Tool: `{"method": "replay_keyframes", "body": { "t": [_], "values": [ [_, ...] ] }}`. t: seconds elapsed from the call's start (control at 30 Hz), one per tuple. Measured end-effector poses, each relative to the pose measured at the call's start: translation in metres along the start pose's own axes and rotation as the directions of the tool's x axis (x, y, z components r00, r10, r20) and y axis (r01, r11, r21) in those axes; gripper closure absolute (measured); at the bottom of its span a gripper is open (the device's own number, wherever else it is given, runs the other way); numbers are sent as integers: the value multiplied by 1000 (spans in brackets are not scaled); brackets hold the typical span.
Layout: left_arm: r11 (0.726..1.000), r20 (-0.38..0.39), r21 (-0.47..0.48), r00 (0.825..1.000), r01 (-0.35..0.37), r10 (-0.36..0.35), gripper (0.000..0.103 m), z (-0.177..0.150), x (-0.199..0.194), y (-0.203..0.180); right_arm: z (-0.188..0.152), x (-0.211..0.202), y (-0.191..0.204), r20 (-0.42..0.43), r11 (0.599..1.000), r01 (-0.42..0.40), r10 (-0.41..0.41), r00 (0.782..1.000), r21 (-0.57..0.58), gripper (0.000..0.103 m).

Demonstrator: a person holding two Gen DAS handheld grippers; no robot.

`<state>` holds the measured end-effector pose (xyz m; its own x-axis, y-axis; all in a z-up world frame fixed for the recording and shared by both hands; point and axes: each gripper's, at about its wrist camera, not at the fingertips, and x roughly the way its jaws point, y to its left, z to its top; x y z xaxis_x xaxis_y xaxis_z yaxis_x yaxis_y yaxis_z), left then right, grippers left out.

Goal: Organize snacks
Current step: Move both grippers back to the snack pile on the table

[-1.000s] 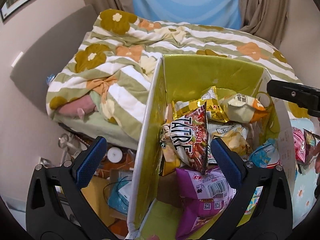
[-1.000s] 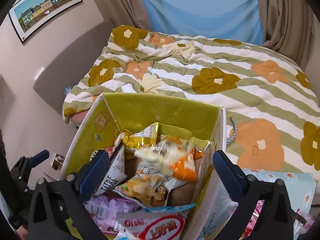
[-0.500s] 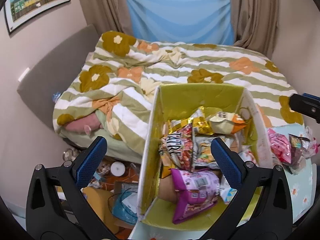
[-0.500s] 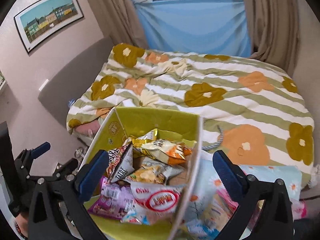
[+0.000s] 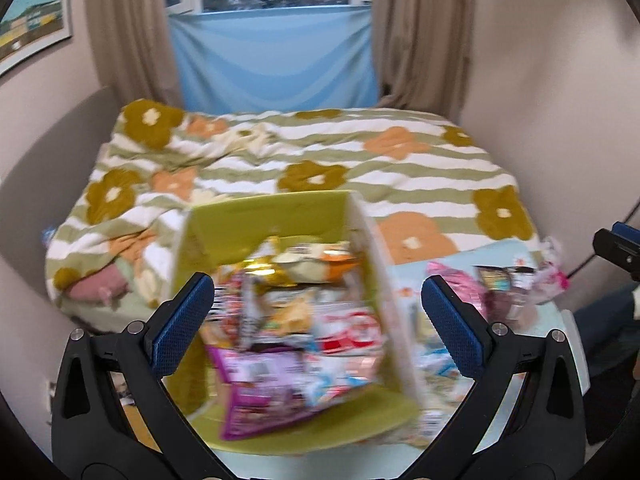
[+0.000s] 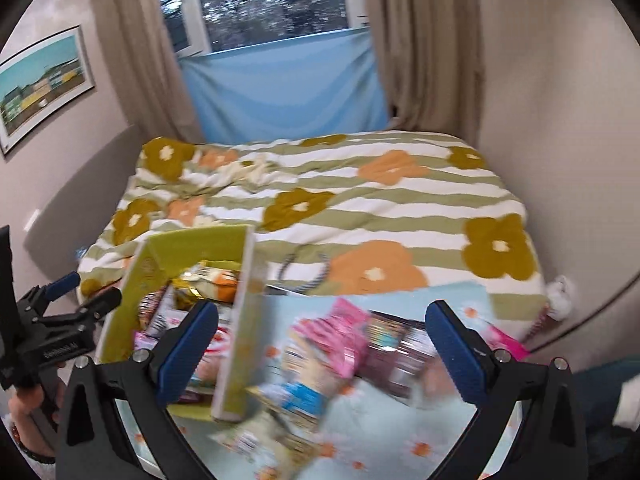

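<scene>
A yellow-green storage box full of snack bags stands on a light blue flowered table. A purple snack bag lies at its near end. My left gripper hangs open above the box with nothing between its fingers. Over the table just right of the box, my right gripper is open and empty too. Loose snacks lie beside the box: a pink bag, a dark purple bag and a blue-and-white bag. Both views are blurred by motion.
A bed with a green-striped flowered quilt lies just behind the table. Beige curtains and a blue cloth hang at the window. A framed picture is on the left wall. A hand holds the left gripper's handle.
Both grippers have pulled back and up from the box, so more of the table, bed and window shows. The right view has swung right onto the loose snacks.
</scene>
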<state>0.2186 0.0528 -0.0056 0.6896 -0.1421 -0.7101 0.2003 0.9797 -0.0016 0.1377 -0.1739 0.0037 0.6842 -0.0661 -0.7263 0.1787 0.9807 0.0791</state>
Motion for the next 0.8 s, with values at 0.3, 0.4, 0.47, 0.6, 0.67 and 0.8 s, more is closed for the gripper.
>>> {"method": "replay_keyframes", "body": {
  "t": [0.3,0.4,0.47,0.6,0.67,0.8],
  "values": [
    [997,-11,67,999,46,-46,0,-10,8,-111,-20,-14,-109,-12,996,10,-9,1000,87,0],
    [992,-31,102,997,78,-75,0,-17,20,-152,-26,-9,-139,-33,996,9,-6,999,84,0],
    [989,-44,113,995,98,-93,0,-22,30,-173,-31,-3,-158,-50,996,-2,7,999,88,0],
    [985,-70,113,990,128,-120,0,-36,53,-212,-42,17,-188,-89,997,-17,24,996,80,0],
    [984,-79,119,989,133,-124,0,-45,69,-228,-48,30,-202,-104,997,-26,34,994,76,0],
    [980,-82,161,991,115,-102,4,-61,98,-255,-63,59,-224,-142,996,-52,63,988,76,0]
  ]
}}
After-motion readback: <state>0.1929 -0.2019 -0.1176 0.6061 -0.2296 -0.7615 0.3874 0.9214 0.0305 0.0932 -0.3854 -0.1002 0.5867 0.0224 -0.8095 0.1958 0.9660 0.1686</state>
